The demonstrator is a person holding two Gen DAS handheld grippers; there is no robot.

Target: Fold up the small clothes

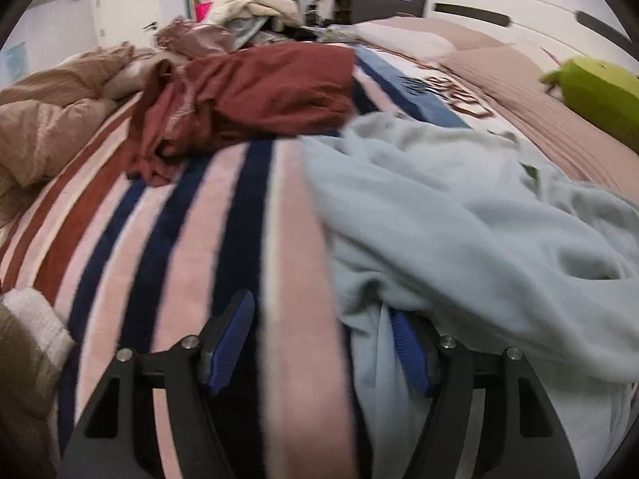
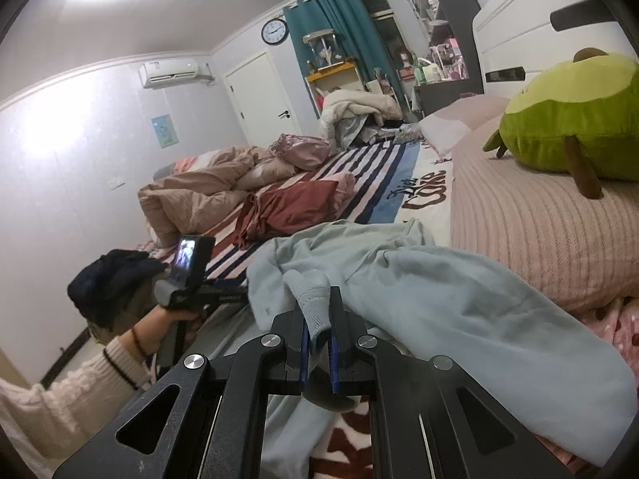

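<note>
A light blue fleece garment (image 1: 459,215) lies crumpled on the striped blanket (image 1: 191,239). My left gripper (image 1: 319,319) is open over the blanket, and the garment's edge drapes over its right finger (image 1: 407,351). In the right wrist view my right gripper (image 2: 318,319) is shut on a ribbed cuff (image 2: 311,299) of the same light blue garment (image 2: 459,319) and holds it lifted. The left gripper with its camera (image 2: 187,275) shows at the left, held in a hand.
A crumpled maroon garment (image 1: 247,95) lies further up the blanket. A beige duvet (image 1: 48,127) is bunched at the left. A green plush toy (image 2: 567,119) sits on a pink ribbed pillow (image 2: 531,223) at the right. A white sock (image 1: 36,319) lies at the near left.
</note>
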